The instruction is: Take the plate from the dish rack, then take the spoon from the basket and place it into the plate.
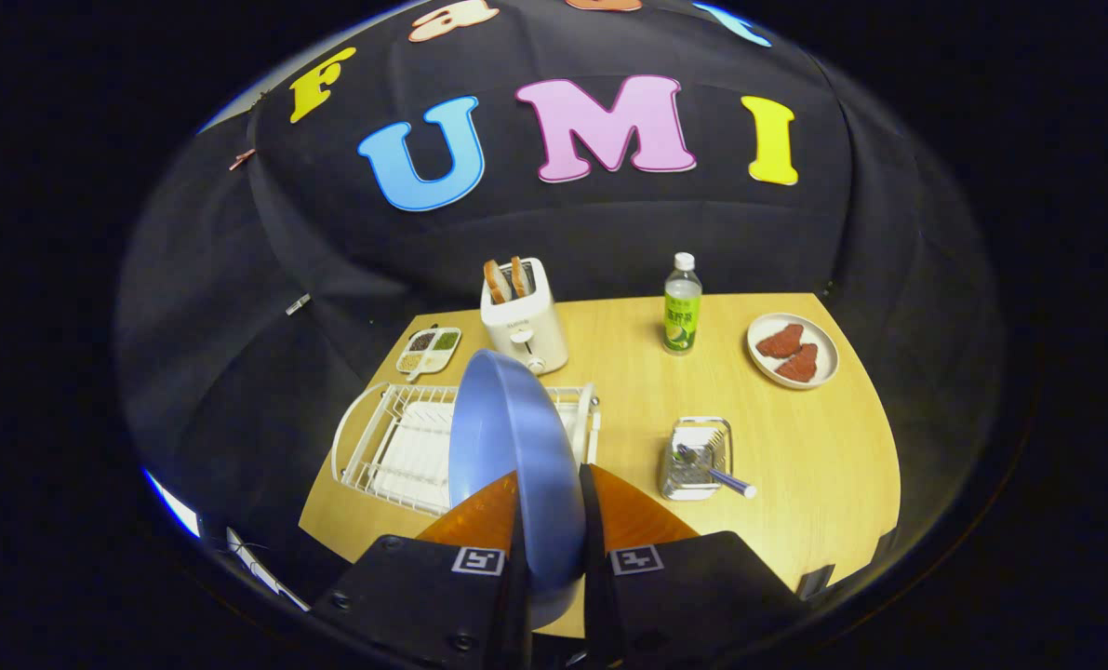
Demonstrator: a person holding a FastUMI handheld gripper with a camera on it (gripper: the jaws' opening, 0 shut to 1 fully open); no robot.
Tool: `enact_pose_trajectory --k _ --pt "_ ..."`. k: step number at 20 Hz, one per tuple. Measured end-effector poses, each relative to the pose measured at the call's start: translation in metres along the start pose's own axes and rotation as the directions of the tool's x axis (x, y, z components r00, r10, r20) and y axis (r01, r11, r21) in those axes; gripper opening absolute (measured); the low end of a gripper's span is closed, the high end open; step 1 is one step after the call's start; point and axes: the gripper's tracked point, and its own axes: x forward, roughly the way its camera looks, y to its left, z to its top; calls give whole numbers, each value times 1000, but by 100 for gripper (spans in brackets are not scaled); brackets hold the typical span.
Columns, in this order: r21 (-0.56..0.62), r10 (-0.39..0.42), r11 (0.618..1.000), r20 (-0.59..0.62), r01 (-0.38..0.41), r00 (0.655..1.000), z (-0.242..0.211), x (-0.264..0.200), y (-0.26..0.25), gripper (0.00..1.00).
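Between the fingers of the hand-held gripper (551,521), the blue plate (516,456) stands on edge, pinched from both sides above the dish rack (386,447). Right of the fingers, the spoon (716,475) lies in the basket (693,461) on the counter (795,447).

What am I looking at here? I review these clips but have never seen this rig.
A person holds a two-finger tool, and the camera rides on it, looking forward along the fingers. Both fingers pinch a blue plate, held on edge above a white dish rack. On the wooden table beyond: a metal basket with a spoon sticking out, a toaster with bread in it, a small divided tray, a bottle, and a white plate with red pieces.
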Motion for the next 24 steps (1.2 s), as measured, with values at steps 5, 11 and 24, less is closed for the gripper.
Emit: enact_pose_trajectory --k 5,11,24 --pt "139 -16 990 -111 31 994 -76 -31 -58 26" --pt "234 19 972 -206 30 978 -161 -14 -91 26" --pt "377 169 924 -270 -57 948 -225 52 -102 27"
